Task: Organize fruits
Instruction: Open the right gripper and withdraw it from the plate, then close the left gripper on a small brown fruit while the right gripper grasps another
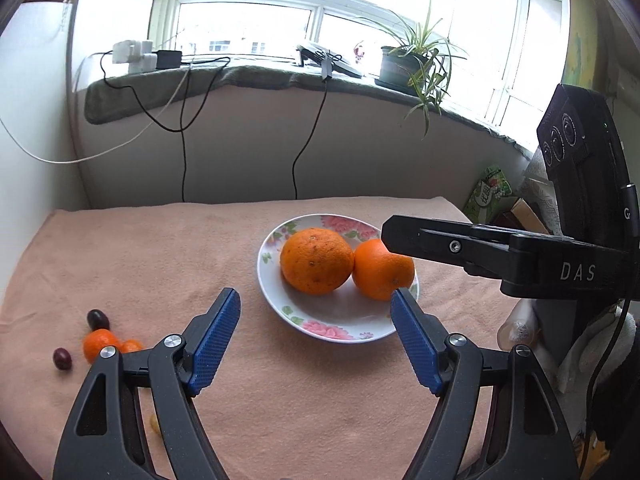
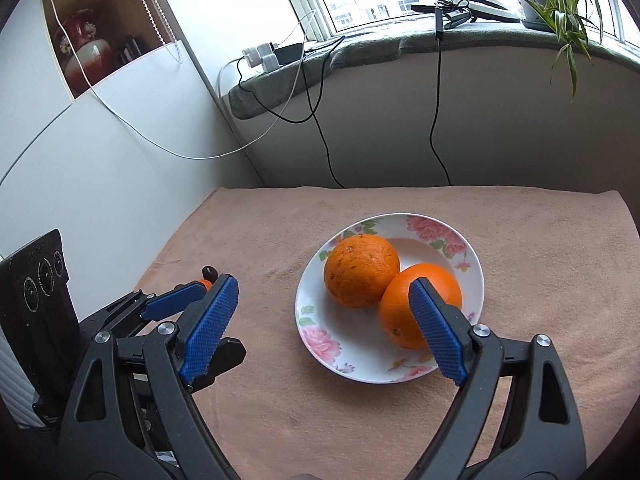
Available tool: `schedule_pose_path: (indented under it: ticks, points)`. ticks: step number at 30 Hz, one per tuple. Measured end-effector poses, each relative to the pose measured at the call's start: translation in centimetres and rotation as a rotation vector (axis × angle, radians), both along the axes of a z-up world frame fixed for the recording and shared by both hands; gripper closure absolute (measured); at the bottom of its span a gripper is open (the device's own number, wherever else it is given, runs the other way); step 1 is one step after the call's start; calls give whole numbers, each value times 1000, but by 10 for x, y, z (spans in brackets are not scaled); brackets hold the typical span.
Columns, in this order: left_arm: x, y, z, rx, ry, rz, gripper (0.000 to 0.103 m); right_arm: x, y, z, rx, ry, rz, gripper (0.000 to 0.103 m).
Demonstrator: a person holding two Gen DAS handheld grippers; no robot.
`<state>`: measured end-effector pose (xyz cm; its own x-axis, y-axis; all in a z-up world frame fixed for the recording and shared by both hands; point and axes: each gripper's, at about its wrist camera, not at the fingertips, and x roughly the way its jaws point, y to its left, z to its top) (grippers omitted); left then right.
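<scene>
A white floral plate [image 1: 320, 326] [image 2: 472, 256] sits mid-table and holds two oranges, a speckled one [image 1: 316, 260] [image 2: 360, 270] and a smooth one [image 1: 378, 270] [image 2: 404, 312]. My left gripper [image 1: 316, 296] is open and empty, just in front of the plate. My right gripper [image 2: 324, 284] is open and empty, over the plate's near side; in the left wrist view its finger [image 1: 440, 240] reaches above the smooth orange. At the left lie a small tangerine [image 1: 100, 344], a smaller orange fruit [image 1: 131, 346] and two dark grapes [image 1: 98, 319] [image 1: 63, 358].
A pink towel [image 1: 160, 260] covers the table. A wall and a window sill with cables, chargers and a potted plant [image 1: 412, 60] stand behind. Boxes and packets [image 1: 492, 192] crowd the right edge. A white cabinet [image 2: 100, 140] stands at the left.
</scene>
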<state>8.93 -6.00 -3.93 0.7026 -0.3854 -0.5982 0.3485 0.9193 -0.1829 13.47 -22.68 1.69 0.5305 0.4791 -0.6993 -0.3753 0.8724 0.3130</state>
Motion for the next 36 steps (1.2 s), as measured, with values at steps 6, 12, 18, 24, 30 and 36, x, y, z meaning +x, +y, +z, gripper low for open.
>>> schedule_pose_path:
  ticks: [6, 12, 18, 24, 30, 36]
  points:
    - [-17, 51, -7, 4, 8, 101, 24, -15, 28, -3, -11, -65, 76, 13]
    - [-39, 105, -20, 54, 53, 229, 24, -20, 61, -14, -81, -58, 159, 13]
    - [-65, 142, -35, 85, 98, 301, 24, -21, 87, -28, -109, -17, 217, 13]
    - [-82, 160, -52, 85, 145, 325, 24, -24, 110, -40, -122, 6, 266, 13]
    - [-85, 161, -64, 55, 171, 307, 35, -36, 136, -51, -165, 5, 346, 18]
    - [-87, 163, -71, 41, 188, 287, 43, -48, 155, -63, -197, 22, 429, 30]
